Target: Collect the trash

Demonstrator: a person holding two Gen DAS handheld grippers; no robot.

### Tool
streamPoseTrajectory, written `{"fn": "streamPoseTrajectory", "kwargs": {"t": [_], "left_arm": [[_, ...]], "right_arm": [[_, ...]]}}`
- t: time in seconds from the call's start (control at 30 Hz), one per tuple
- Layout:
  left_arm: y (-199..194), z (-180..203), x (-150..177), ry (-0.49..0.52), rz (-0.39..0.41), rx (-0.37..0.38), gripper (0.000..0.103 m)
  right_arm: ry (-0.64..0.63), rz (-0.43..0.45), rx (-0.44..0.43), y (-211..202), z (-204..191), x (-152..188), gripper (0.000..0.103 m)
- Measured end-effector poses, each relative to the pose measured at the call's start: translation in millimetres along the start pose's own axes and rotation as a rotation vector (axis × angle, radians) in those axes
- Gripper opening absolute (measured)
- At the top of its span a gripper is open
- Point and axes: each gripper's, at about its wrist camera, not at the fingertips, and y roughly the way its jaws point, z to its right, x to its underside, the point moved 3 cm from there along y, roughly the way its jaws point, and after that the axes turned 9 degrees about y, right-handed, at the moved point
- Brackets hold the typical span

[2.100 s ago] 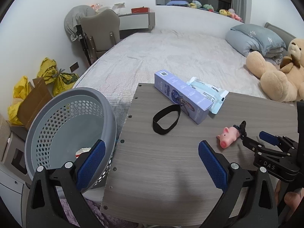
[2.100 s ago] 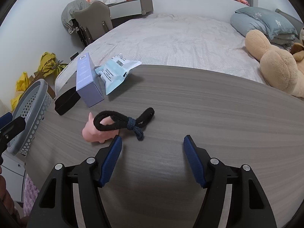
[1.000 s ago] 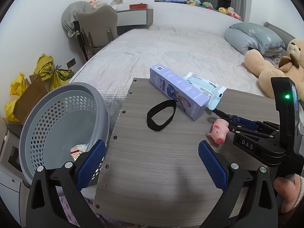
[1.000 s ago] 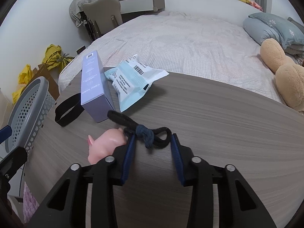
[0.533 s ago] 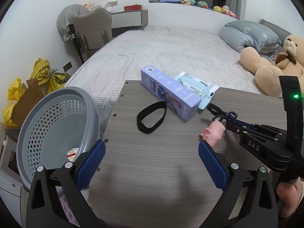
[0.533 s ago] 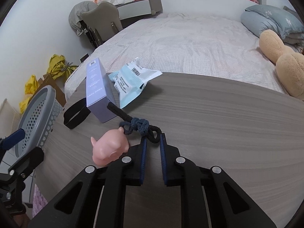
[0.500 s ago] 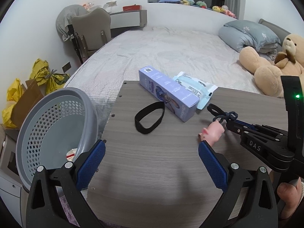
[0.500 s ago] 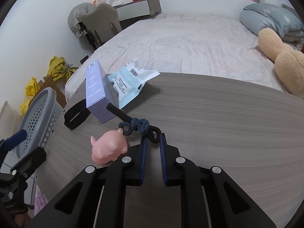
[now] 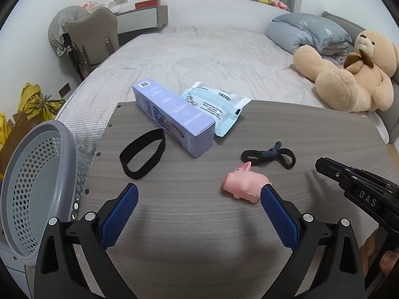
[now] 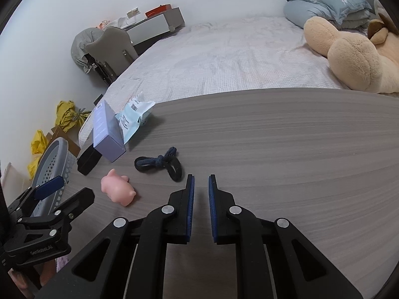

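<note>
On the grey wooden table (image 9: 199, 236) lie a purple box (image 9: 172, 118), a light-blue wrapper (image 9: 217, 103), a black band loop (image 9: 142, 157), a knotted black hair tie (image 9: 269, 155) and a pink pig toy (image 9: 243, 185). My left gripper (image 9: 198, 218) is open and empty, just in front of the pig. My right gripper (image 10: 200, 194) has its jaws nearly closed with a small gap and nothing between them; the hair tie (image 10: 159, 165) lies on the table just ahead and left of it. The pig (image 10: 118, 190) and box (image 10: 107, 132) sit further left.
A grey perforated basket (image 9: 32, 189) stands off the table's left edge. Behind the table is a bed (image 9: 212, 57) with a teddy bear (image 9: 349, 74) and pillows. A chair (image 9: 92, 39) and yellow bags (image 9: 35, 99) stand at the left wall.
My right gripper held the hair tie lifted half a second ago; now the tie lies on the table and the gripper has pulled back, jaws slightly apart. The left gripper has shifted a little.
</note>
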Motion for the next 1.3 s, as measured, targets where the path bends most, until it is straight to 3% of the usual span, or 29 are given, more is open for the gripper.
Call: {"fn": "streamPoseTrajectory", "kwargs": {"t": [0.27,0.4,0.63,1.17,1.27,1.3], "left_arm": [[-3.4,-6.3,3.1,-0.011,-0.007,-0.029,0.096],[-6.7,-13.0,3.5,-0.024,-0.005,-0.041,0.096],[-9.5,-21.8,4.7,-0.04,-0.006,-0.051,0.096],[-10.5,-29.7,4.4,-0.064,-0.006,-0.05,0.096],[-10.1,-29.2,4.2,-0.063,-0.007,-0.048,0.096],[-9.9,-28.8,4.3,-0.063,-0.007,-0.047,0.096]], "right_arm": [[-0.08,-0.043,-0.08,13.6,-18.4,-10.1,0.013],[-0.143,-0.051,-0.08,21.0,-31.0,-15.0,0.034],[-0.287,-0.077,-0.055,34.7,-51.0,-15.7,0.045],[-0.431,-0.141,-0.003,58.7,-66.3,-12.1,0.044],[-0.435,-0.132,-0.01,58.2,-69.1,-10.6,0.034],[-0.436,-0.131,-0.014,58.1,-70.3,-9.9,0.023]]}}
